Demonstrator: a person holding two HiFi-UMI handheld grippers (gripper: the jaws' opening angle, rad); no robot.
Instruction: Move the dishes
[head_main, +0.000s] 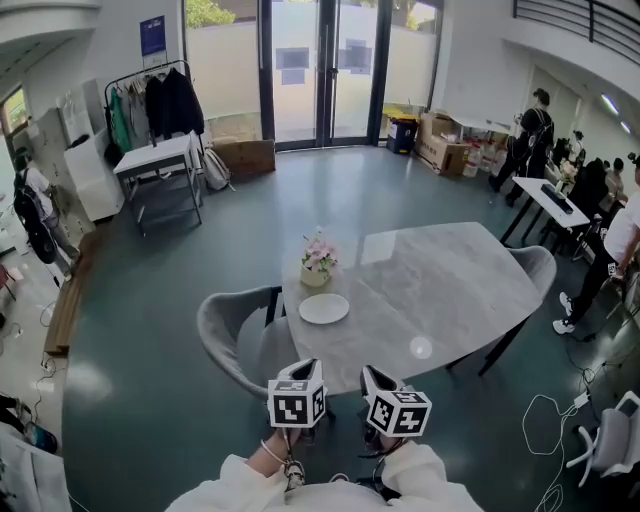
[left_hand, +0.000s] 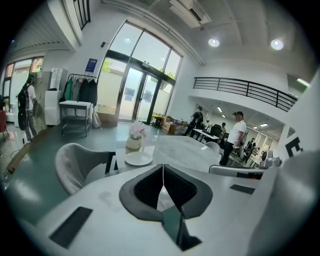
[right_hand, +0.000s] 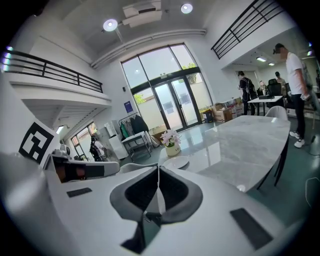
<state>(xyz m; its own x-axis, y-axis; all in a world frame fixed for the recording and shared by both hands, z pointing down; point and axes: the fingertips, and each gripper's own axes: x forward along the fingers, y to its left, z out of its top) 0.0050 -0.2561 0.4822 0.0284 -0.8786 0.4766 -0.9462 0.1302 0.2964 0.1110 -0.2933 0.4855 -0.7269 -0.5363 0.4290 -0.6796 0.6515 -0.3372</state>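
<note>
At the near left end of the table (head_main: 440, 280), a grey chair (head_main: 235, 340) is partly hidden under the edge. Just short of the table, the left gripper (left_hand: 162, 176) is pinched closed on nothing. The white plate (head_main: 324, 308) lies on the table beside the flower pot (head_main: 317, 265). The right gripper (right_hand: 158, 176) is closed and empty too. The picture's bottom edge cuts off the sleeves (head_main: 250, 490).

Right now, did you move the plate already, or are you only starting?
Only starting. Nothing looks done: the white plate sits on the marble table beside the flower vase. Nothing is in hand: the left gripper and the right gripper are both shut and empty, short of the table. Left to do: reach the plate, grip it and move it.
</note>
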